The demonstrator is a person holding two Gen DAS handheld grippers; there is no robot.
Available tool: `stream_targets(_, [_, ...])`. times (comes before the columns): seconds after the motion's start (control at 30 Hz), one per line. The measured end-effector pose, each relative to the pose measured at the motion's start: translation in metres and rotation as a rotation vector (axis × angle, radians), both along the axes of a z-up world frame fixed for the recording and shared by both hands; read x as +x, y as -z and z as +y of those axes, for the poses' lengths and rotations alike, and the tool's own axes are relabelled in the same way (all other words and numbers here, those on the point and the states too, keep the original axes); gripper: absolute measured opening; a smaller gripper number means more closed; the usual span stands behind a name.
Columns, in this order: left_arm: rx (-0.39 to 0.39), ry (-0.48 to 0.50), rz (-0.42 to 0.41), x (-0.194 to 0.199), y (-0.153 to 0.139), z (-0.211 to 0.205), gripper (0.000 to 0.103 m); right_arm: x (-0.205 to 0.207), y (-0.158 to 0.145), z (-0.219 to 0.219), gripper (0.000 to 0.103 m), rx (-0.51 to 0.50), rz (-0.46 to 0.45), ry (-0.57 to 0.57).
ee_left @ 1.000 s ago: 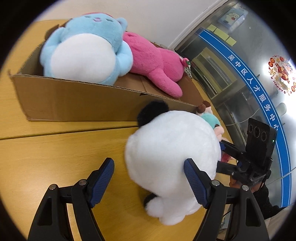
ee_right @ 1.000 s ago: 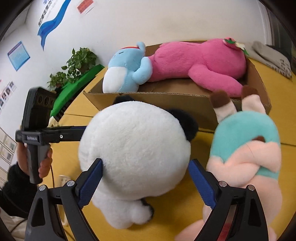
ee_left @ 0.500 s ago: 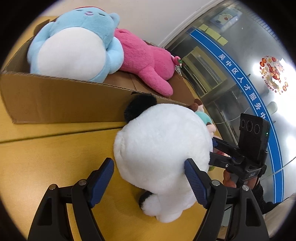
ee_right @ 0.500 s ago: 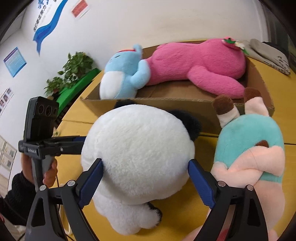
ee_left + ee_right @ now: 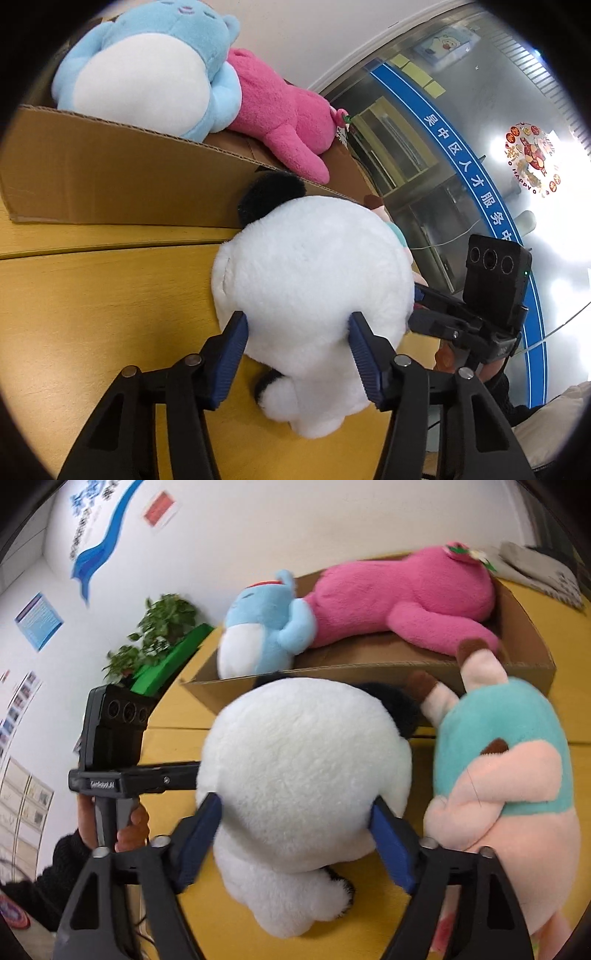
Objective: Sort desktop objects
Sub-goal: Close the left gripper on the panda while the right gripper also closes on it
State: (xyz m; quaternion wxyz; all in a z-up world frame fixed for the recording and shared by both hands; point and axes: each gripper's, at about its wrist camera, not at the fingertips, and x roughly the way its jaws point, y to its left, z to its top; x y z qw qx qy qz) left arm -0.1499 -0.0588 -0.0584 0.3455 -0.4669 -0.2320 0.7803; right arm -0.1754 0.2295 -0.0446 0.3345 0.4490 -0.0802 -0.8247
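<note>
both the left gripper (image 5: 295,350) and right gripper (image 5: 295,834) have their jaws clamped into the round white plush panda (image 5: 314,280) on the yellow wooden desk (image 5: 92,314), so the grasp looks made and the next move is probably a joint lift over the wall of the brown cardboard box (image 5: 110,177).

The left gripper (image 5: 297,345) points forward and down, its blue-padded fingers (image 5: 229,354) pressed into the sides of the white panda plush (image 5: 314,280). The right gripper (image 5: 295,834) meets the same plush from the opposite side, its pads (image 5: 389,843) dug into the fur likewise. A bare hand (image 5: 127,829) in a dark sleeve holds the left gripper's handle.
</note>
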Motion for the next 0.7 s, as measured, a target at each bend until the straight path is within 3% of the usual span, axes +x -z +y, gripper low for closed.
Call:
stream_targets(0.07, [0.01,-0.009,-0.008,-0.004,0.0,0.0,0.058,-0.008,0.0,0.004,0.088,0.01,0.001,0.036])
stream_targets(0.13, [0.015,-0.032,-0.001,-0.01,0.0,0.002,0.078,-0.018,0.0,0.008,0.088,0.013,-0.003,0.077])
stream_targets(0.23, [0.025,-0.036,0.005,-0.019,0.004,0.01,0.079,-0.026,0.004,0.007,0.086,-0.007,-0.018,0.07])
stream_targets(0.33, [0.012,-0.033,0.029,-0.019,0.005,0.018,0.08,-0.025,0.011,0.001,0.074,0.0,-0.028,0.049])
stream_targets(0.37, [0.002,-0.032,0.036,-0.017,0.003,0.02,0.079,-0.024,0.012,0.0,0.07,0.003,-0.026,0.049])
stream_targets(0.5, [-0.055,-0.038,0.068,-0.006,-0.009,0.027,0.057,-0.016,0.009,0.002,0.054,0.004,-0.01,0.058])
stream_targets(0.57, [-0.096,-0.049,0.093,0.003,-0.022,0.029,0.054,-0.008,0.001,-0.002,0.05,0.027,0.025,0.053])
stream_targets(0.7, [-0.099,-0.073,0.149,0.017,-0.054,0.027,0.05,0.008,-0.023,-0.005,0.047,0.034,0.11,0.036])
